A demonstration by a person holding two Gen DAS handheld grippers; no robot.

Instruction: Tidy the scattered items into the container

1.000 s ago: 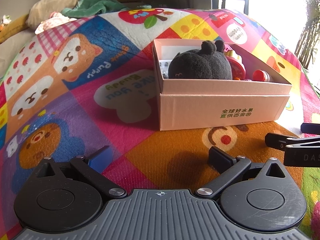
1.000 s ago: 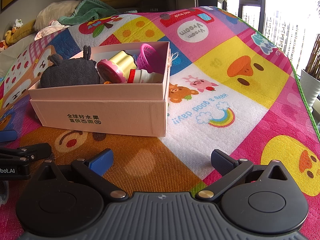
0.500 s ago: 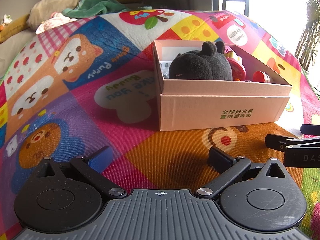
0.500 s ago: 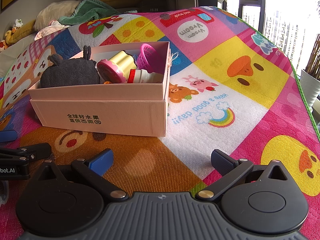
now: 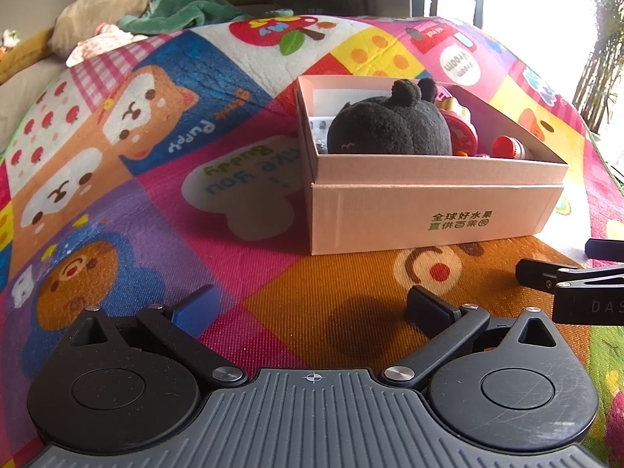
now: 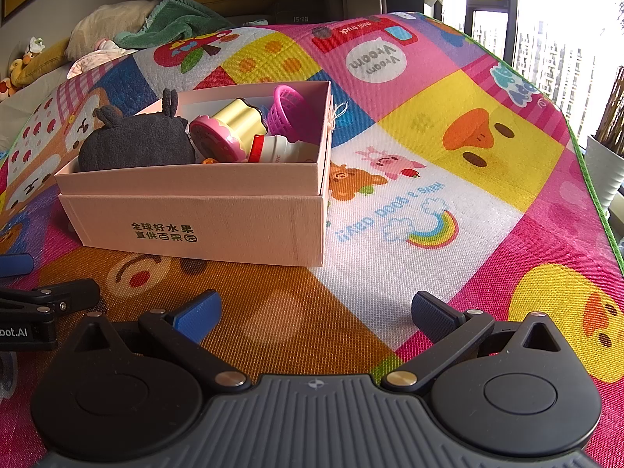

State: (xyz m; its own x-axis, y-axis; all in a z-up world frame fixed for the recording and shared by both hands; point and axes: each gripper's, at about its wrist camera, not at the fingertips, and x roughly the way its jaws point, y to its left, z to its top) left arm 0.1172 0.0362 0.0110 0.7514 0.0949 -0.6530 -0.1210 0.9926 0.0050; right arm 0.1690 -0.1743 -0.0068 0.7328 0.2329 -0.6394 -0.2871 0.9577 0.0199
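Note:
A pink cardboard box (image 5: 429, 210) (image 6: 202, 214) with green print stands on the colourful play mat. Inside it lie a black plush toy (image 5: 390, 124) (image 6: 136, 144), a gold cup with a pink rim (image 6: 226, 128), a magenta toy basket (image 6: 290, 111) and a small white bottle with a red cap (image 6: 273, 148) (image 5: 507, 146). My left gripper (image 5: 312, 304) is open and empty, low over the mat in front of the box. My right gripper (image 6: 314, 314) is also open and empty, to the right of the left one.
The play mat (image 6: 448, 148) covers the whole floor area around the box. Cushions and a green cloth (image 5: 183, 7) lie at the far edge, with soft toys (image 6: 19, 66) at far left. A window and a potted plant (image 6: 608, 156) are on the right.

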